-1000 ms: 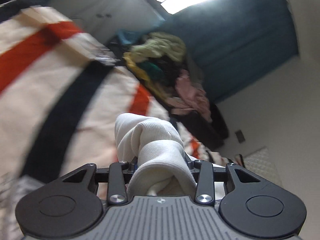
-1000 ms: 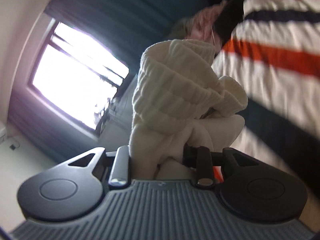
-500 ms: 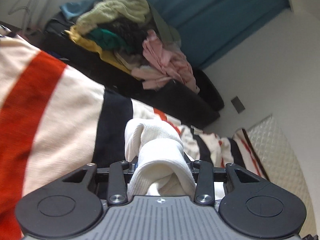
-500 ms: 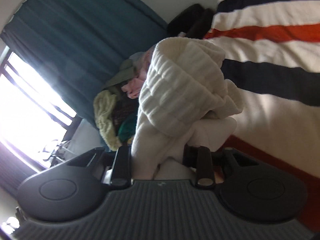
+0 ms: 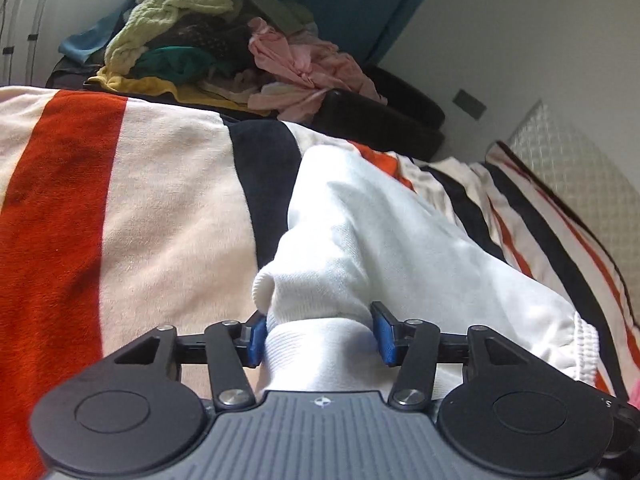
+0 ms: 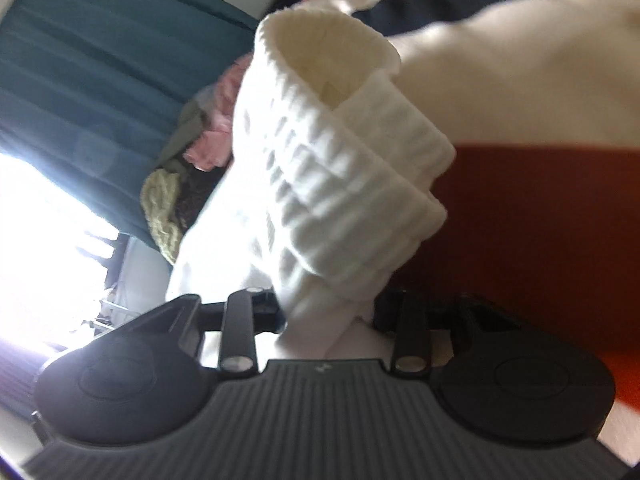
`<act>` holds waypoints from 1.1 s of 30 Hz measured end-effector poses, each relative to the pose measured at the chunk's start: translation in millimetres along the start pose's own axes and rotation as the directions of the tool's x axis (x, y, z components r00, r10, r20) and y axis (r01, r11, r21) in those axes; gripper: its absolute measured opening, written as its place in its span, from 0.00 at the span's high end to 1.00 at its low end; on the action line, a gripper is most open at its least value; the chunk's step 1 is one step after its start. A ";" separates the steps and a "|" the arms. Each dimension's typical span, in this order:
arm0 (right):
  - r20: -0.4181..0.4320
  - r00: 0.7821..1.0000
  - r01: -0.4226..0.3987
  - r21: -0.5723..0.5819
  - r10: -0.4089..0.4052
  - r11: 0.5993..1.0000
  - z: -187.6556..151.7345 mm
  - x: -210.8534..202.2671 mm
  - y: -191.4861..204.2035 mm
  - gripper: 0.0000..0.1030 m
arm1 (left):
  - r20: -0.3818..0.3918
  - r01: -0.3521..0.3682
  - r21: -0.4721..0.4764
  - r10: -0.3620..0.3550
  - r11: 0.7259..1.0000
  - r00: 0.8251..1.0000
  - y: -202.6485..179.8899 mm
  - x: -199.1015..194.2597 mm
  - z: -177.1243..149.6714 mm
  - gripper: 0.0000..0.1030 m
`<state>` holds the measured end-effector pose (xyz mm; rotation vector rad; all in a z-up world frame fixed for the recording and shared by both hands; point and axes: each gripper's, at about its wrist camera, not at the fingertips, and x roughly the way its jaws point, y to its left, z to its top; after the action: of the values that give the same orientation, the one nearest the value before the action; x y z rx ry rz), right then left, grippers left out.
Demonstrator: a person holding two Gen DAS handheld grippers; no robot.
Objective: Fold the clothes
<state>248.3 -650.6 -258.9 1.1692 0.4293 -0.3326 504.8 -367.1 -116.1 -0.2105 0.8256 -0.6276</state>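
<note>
a: white sweatshirt (image 5: pixel 360 232) lies out across the striped blanket (image 5: pixel 160 208), its ribbed cuff (image 5: pixel 312 344) pinched between the blue pads of the left gripper (image 5: pixel 318 336), jaws closed partway on the bunched knit.

b: and the right gripper (image 6: pixel 326 312) clamps another ribbed cuff (image 6: pixel 340 200), folded double. soft, light, floppy stuff, i'd judge; the thick ribbing looks like the surest place to grip.

a: agreed. beyond the blanket, a heap of loose clothes (image 5: pixel 208 48) sits well apart.

b: teal curtain (image 6: pixel 100 60) behind it. nothing blocks the sweatshirt.
</note>
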 end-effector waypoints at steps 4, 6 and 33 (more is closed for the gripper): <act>-0.080 0.991 0.116 0.065 -0.111 0.991 6.7 -22.1 8.1 0.56 | -0.037 -0.038 0.042 0.039 0.998 0.999 -13.5 -24.5 2.2 0.43; -0.101 0.978 0.183 0.020 -0.180 0.983 8.7 -43.0 24.8 0.56 | -0.012 -0.053 0.077 0.054 0.996 0.998 -28.0 -55.2 6.7 0.43; 0.145 0.988 0.060 -0.661 0.049 0.748 -82.4 -377.8 200.5 0.43 | 0.396 -0.160 0.364 0.003 0.918 0.918 -212.9 -477.1 -88.4 0.04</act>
<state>-0.1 -490.7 61.1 0.4302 0.3687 -0.2390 102.6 -247.7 207.4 0.0663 0.3107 -0.6305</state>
